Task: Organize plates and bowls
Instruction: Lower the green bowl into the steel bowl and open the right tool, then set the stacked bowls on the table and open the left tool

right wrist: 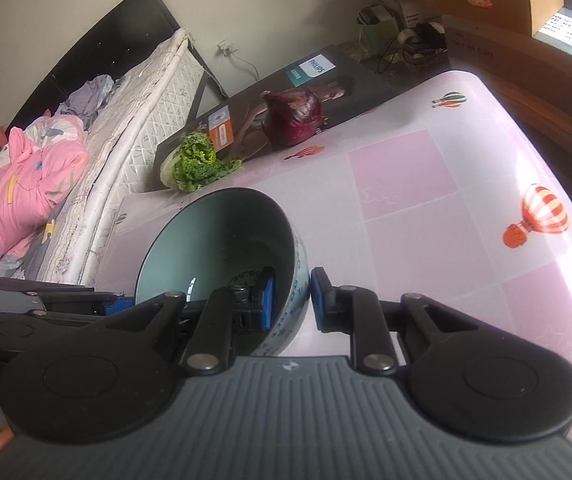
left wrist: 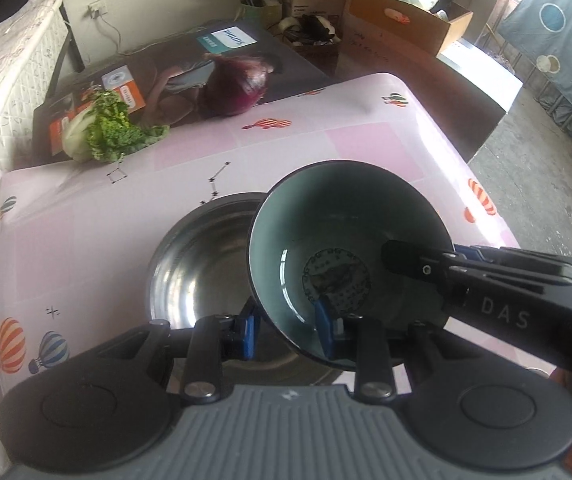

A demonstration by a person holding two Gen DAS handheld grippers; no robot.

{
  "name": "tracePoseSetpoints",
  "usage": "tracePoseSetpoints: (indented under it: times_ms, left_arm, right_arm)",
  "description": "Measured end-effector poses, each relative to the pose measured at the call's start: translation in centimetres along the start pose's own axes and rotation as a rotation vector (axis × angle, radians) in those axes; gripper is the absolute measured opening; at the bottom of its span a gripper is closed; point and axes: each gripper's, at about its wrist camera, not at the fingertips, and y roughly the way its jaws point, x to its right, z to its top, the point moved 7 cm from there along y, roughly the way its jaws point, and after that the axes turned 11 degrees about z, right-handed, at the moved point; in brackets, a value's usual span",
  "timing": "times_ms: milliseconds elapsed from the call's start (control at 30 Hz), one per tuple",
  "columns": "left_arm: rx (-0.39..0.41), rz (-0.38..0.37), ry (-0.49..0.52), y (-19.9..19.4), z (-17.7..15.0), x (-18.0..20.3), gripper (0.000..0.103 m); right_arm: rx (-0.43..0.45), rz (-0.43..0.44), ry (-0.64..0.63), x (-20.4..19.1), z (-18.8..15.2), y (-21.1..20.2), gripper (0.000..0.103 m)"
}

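Both tools (left wrist: pixel 286 330) (right wrist: pixel 291 300) astride bowl (left wrist: pixel 326 248) rim

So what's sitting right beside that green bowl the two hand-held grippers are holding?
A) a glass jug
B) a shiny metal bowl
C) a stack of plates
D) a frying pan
B: in the left wrist view a steel bowl sits on the pink table just left of the green bowl, which both the left hand-held gripper and the right hand-held gripper pinch by its rim.
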Motion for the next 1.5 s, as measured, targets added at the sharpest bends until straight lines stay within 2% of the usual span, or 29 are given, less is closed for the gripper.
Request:
tracePoseSetpoints:
  times_ms: [233,467,600,733,767,833,900,933,1100,1233,1333,1500]
  left_arm:
    - [-0.043,0.049,-0.049,2.3,-1.4,-3.8,0.032]
    - [-0.067,0.041,-0.041,4.5,-2.3,-4.3,0.032]
    - [-0.05,0.057,-0.014,4.6,-2.3,-4.0,0.032]
    - [0.017,0.09,0.025,3.5,-2.1,-4.0,0.034]
    - [0.034,0.097,0.033,3.1,-2.0,-4.0,0.038]
    - [0.076,0.115,0.045,2.1,-1.9,-4.4,0.048]
    - [0.116,0.141,0.042,1.2,-2.0,-5.1,0.06]
    - [0.134,0.149,0.041,0.9,-2.1,-5.5,0.062]
    - [0.196,0.19,-0.014,-1.4,-3.4,-8.7,0.064]
    - [0.25,0.216,-0.094,-4.2,-6.0,-12.5,0.066]
    - [0.292,0.221,-0.152,-6.3,-9.1,-15.6,0.074]
    - [0.301,0.26,-0.22,-8.4,-14.8,-19.3,0.079]
  right_arm:
    - [-0.078,0.05,-0.016,-3.1,-1.1,5.3,0.018]
    - [-0.124,0.005,-0.069,-3.2,-2.6,7.9,0.018]
    - [-0.138,-0.031,-0.105,-2.6,-3.1,8.7,0.018]
    - [-0.128,-0.038,-0.136,-2.9,-3.1,8.9,0.02]
    - [-0.123,-0.039,-0.143,-3.0,-3.1,8.9,0.021]
    - [-0.112,-0.029,-0.146,-3.0,-2.9,8.7,0.03]
    - [-0.097,0.005,-0.123,-3.0,-2.7,8.5,0.043]
    - [-0.083,0.016,-0.114,-3.1,-2.4,8.2,0.046]
    - [-0.029,0.054,-0.111,-3.7,-1.8,6.6,0.06]
    - [0.028,0.073,-0.09,-4.0,-1.6,3.7,0.061]
    - [0.07,0.109,-0.072,-4.5,-2.3,0.3,0.062]
    - [0.11,0.115,-0.09,-5.6,-4.8,-4.8,0.063]
